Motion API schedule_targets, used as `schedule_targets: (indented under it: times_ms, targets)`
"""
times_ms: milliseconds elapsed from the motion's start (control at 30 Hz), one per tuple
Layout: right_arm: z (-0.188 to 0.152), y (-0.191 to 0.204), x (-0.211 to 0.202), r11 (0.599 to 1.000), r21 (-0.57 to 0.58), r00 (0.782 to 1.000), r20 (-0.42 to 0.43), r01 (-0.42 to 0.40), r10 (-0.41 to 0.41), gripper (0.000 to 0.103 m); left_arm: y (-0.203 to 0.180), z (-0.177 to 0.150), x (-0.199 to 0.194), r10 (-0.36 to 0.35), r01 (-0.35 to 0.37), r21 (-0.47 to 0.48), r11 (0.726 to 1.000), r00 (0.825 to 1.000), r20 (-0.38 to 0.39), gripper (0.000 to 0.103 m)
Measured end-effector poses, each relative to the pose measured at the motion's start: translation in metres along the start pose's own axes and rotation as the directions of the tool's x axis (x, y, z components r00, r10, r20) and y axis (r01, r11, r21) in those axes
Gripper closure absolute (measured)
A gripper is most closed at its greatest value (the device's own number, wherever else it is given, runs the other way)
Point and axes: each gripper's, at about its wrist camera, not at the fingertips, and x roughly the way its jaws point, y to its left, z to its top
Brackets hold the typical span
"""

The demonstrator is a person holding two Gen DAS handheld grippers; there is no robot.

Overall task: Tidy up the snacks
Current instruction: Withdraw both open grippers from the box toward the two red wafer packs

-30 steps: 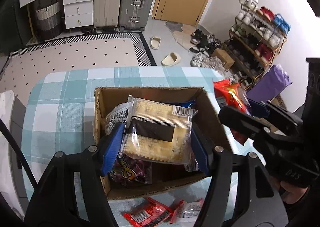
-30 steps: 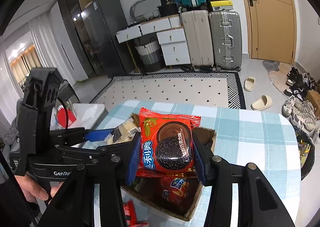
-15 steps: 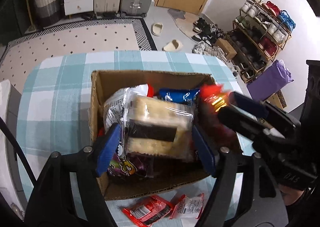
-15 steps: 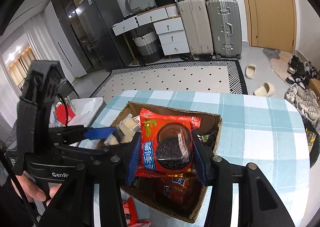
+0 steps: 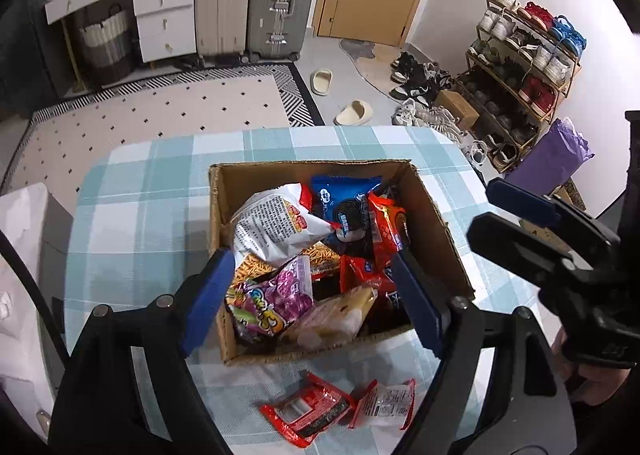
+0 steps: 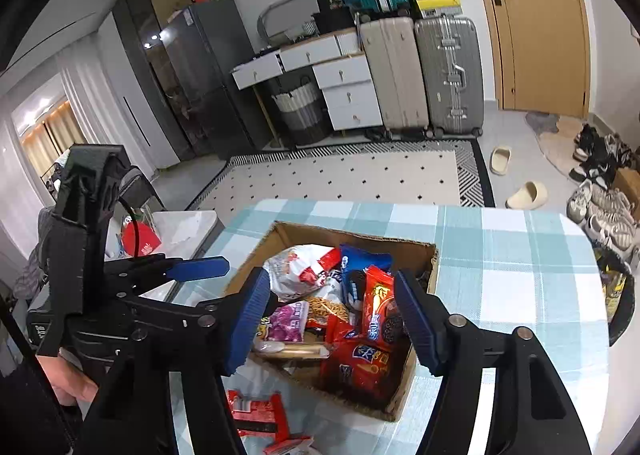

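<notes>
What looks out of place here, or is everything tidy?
Two small snack packets lie loose on the checked tablecloth, in front of the cardboard box, while the other snacks are heaped inside it. Both grippers are open and hold nothing.

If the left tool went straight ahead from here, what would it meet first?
Probably the snacks heaped in the cardboard box, most likely the purple candy bag between the open left tool's fingers; depth is uncertain.
</notes>
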Motion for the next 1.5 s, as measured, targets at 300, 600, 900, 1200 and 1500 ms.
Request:
schedule_targets:
  times_ms: [300, 600, 900, 1200, 1500]
  targets:
    - [-0.015, 0.028, -0.051, 0.998, -0.055, 0.998, 0.061, 0.014, -0.011, 0.029, -0.015, -0.027, -0.054, 0.080, -0.087, 0.083, 0.993, 0.994, 0.077, 0.023]
    - [-0.040, 0.056, -0.108, 0.991, -0.131, 0.985, 0.172, 0.016, 0.007, 0.018, -0.027, -0.064, -0.116, 0.104, -0.116, 0.046, 0.992, 0.973, 0.204, 0.020]
    - [-0.073, 0.073, -0.156, 0.985, -0.169, 0.963, 0.269, 0.017, 0.030, 0.010, -0.051, -0.110, -0.149, 0.149, -0.175, 0.083, 0.981, 0.956, 0.252, 0.016]
    - [-0.114, 0.077, -0.170, 0.984, -0.174, 0.948, 0.315, 0.026, 0.031, 0.006, -0.049, -0.155, -0.152, 0.218, -0.230, 0.014, 0.973, 0.936, 0.275, 0.015]
    - [-0.148, 0.051, -0.164, 0.998, -0.022, 0.952, 0.300, -0.058, 0.062, 0.004, -0.035, -0.183, -0.146, 0.247, -0.240, -0.062, 0.969, 0.912, 0.328, 0.013]
